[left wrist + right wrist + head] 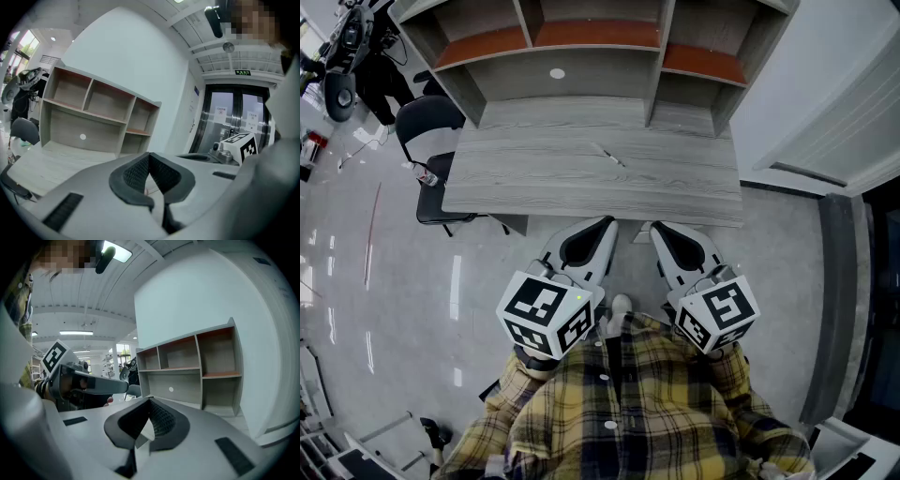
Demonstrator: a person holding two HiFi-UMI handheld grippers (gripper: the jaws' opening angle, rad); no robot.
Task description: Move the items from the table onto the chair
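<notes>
A slim item (609,156), possibly a pen, lies on the grey table (534,178), its long axis slanting from far-left to near-right. It is well ahead of both grippers, past the table's near edge. The left gripper (607,223) and right gripper (656,227) are both clenched and empty. The chair (427,117) stands at the table's left end.

A grey shelf unit (581,70) (orange-brown boards inside) backs onto a white wall (131,61) near glass doors (232,117).

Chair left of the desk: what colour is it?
The chair is black, seen best in the head view.
</notes>
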